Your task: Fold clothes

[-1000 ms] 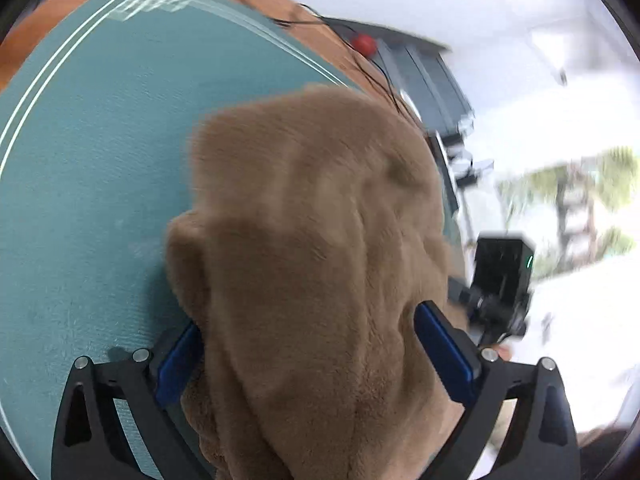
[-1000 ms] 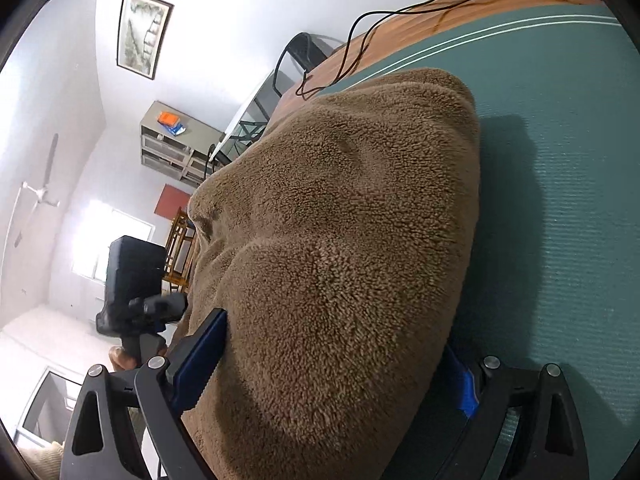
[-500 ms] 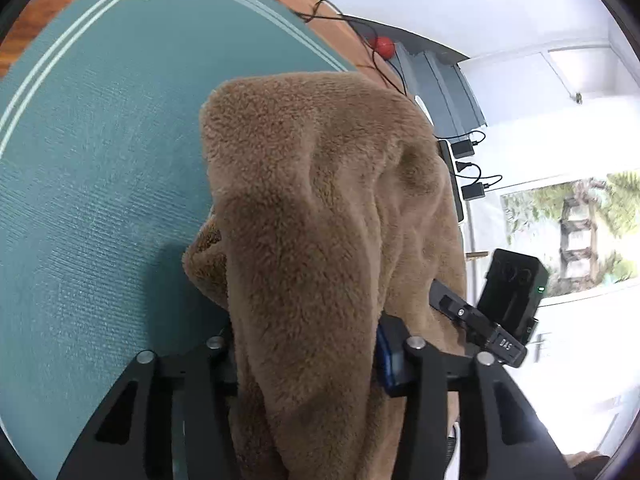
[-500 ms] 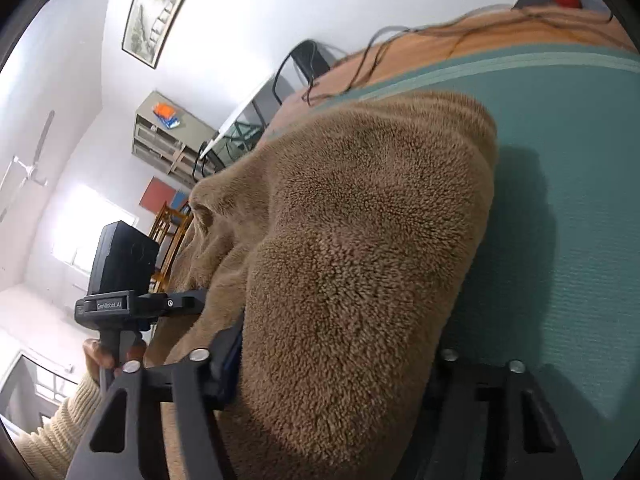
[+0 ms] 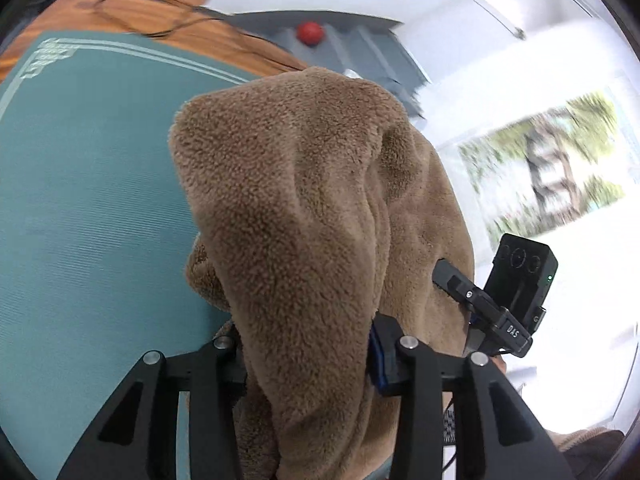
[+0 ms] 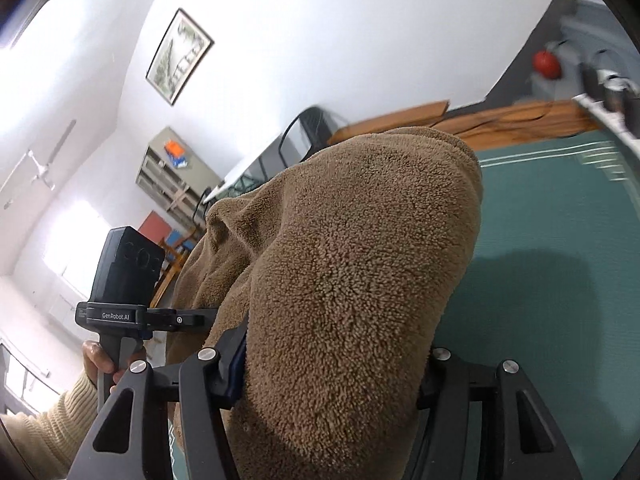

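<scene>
Left gripper (image 5: 308, 364): clenched on a thick fold of the brown fleece garment (image 5: 304, 208); both jaws press into the pile, and the blue pad on its right jaw shows against the cloth.
Right gripper (image 6: 332, 376): also clamped on the same garment (image 6: 352, 264), the fabric bulging up and out between the two black jaws.
Jaw motion: both pairs have just been closing, with the fleece between them.
Garment: bunched and draped forward from each gripper, stretching between the two tools; its far end rounds over ahead of the jaws.
Green mat (image 5: 92, 200): below and to the left of the left gripper; in the right wrist view it (image 6: 560, 272) lies below and to the right of the jaws, carrying the garment's shadow.
Wooden table edge (image 5: 132, 12): beyond the mat, with black cables across it.
Red ball (image 5: 310, 32): far ahead of the left gripper, on a grey surface.
Person's hand (image 6: 100, 360): wrapped round the left tool's handle, cream knit sleeve (image 6: 44, 428) beneath, seen left of the right gripper.
Framed picture (image 6: 180, 56): on the white wall, up and to the left.
</scene>
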Available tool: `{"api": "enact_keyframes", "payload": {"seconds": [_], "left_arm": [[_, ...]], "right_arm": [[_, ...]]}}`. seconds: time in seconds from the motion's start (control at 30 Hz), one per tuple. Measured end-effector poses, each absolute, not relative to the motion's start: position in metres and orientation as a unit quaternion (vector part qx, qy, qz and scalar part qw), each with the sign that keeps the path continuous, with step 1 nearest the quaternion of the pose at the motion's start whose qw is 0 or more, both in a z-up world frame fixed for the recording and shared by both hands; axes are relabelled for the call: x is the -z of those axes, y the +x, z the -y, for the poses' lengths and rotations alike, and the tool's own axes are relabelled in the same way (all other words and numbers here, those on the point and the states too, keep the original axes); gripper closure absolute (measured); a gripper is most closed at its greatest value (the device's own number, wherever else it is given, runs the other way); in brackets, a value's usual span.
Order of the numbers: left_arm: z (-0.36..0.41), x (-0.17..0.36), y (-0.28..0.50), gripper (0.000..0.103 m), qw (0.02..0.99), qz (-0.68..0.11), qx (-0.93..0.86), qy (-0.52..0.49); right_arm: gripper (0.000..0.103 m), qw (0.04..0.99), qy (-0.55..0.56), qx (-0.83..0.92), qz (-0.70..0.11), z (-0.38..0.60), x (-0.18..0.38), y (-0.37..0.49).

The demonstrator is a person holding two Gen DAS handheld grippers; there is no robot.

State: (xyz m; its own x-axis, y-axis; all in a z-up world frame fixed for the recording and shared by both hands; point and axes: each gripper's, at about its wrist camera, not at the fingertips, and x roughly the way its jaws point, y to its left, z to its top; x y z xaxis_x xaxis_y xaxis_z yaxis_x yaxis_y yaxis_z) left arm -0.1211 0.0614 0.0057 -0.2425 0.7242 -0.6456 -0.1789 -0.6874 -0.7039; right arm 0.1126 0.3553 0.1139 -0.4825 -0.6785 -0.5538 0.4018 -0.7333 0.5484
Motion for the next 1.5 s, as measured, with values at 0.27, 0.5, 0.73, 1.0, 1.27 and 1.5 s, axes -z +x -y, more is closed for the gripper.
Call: {"api": "enact_keyframes", "payload": {"seconds": [0.27, 0.5, 0.73, 1.0, 1.27, 1.5], "left_arm": [[-0.178, -0.018, -0.087, 0.058, 0.374, 0.227, -0.708, -0.555], [-0.256, 0.007, -0.045, 0.058, 0.395, 0.197, -0.68, -0.586], [-0.305, 0.073, -0.054, 0.045, 0.341, 0.158, -0.673, -0.637], [-0.307, 0.025, -0.045, 0.039, 0.302, 0.083, -0.735, -0.602], [-0.321, -0.033, -0.025, 0.023, 0.314, 0.037, -0.796, -0.517], [-0.296, 0.014, -0.019, 0.023, 0.309, 0.02, -0.773, -0.554]], "right_arm": [[0.042, 0.254, 0.386, 0.863, 0.206, -0.472, -0.142, 0.201], [0.042, 0.192, 0.394, 0.873, 0.215, -0.549, -0.129, 0.263], [0.039, 0.139, 0.462, 0.858, 0.178, -0.571, -0.06, 0.26], [0.026, 0.097, 0.447, 0.881, 0.119, -0.565, -0.076, 0.281], [0.026, 0.111, 0.384, 0.912, 0.089, -0.552, -0.132, 0.253], [0.026, 0.151, 0.48, 0.864, 0.02, -0.529, -0.09, 0.177]]}}
